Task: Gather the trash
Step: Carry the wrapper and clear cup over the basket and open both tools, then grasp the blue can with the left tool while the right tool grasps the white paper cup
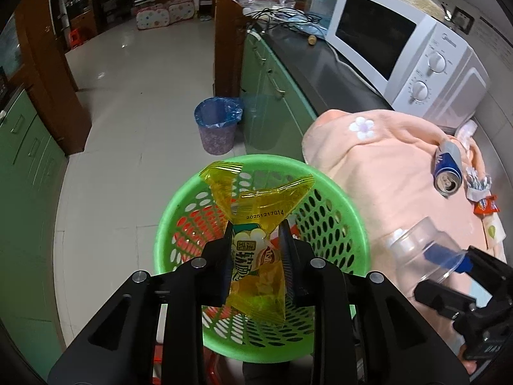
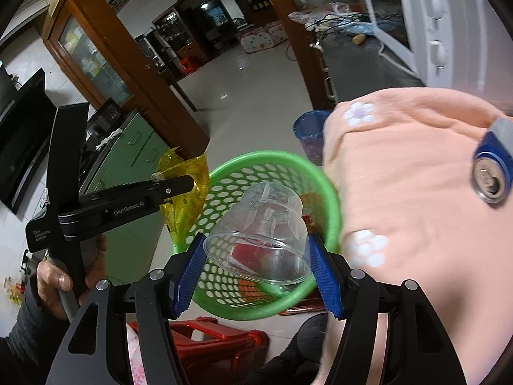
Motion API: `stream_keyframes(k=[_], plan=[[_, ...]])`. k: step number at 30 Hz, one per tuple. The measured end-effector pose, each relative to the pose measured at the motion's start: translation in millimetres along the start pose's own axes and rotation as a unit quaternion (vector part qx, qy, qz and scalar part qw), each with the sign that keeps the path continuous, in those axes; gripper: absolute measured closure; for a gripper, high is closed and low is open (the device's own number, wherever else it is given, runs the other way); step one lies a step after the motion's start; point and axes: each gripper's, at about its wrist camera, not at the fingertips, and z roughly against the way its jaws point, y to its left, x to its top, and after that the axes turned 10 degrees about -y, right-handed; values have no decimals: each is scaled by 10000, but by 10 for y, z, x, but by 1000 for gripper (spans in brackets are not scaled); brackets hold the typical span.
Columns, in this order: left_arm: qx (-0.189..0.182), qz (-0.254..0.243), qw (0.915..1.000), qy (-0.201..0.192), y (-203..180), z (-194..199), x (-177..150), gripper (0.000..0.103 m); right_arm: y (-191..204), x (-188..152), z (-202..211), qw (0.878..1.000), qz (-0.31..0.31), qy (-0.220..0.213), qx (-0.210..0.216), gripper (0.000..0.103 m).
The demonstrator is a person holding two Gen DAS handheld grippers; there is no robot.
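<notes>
My left gripper point(image 1: 256, 240) is shut on a yellow snack wrapper point(image 1: 256, 205) and holds it above the green perforated basket point(image 1: 349, 240). My right gripper point(image 2: 256, 256) is shut on a clear plastic cup point(image 2: 266, 234), held tilted over the same basket point(image 2: 333, 199). In the left wrist view the cup point(image 1: 420, 250) and the right gripper point(image 1: 465, 263) show at the right, over the peach cloth. In the right wrist view the left gripper point(image 2: 189, 186) shows with the wrapper point(image 2: 186, 199). Red trash lies in the basket.
A peach cloth point(image 1: 384, 173) covers the counter, with a blue can point(image 1: 449, 170) and small wrappers point(image 1: 484, 199) on it. A white microwave point(image 1: 410, 48) stands behind. A blue-lined bin point(image 1: 218, 125) stands on the floor. A red stool point(image 2: 208, 337) is below the basket.
</notes>
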Motion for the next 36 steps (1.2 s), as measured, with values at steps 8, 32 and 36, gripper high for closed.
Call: stream_keyframes(k=[8, 32, 36], plan=[[84, 135, 9999, -28, 132, 47, 2, 62, 88, -24, -73, 9998, 7, 33, 177, 33], [-131, 44, 9999, 49, -260, 12, 13, 29, -496, -115, 756, 9973, -196, -403, -576, 25], [-219, -91, 9997, 75, -442, -11, 35, 28, -762, -130, 1000, 9938, -313, -542, -921, 24]])
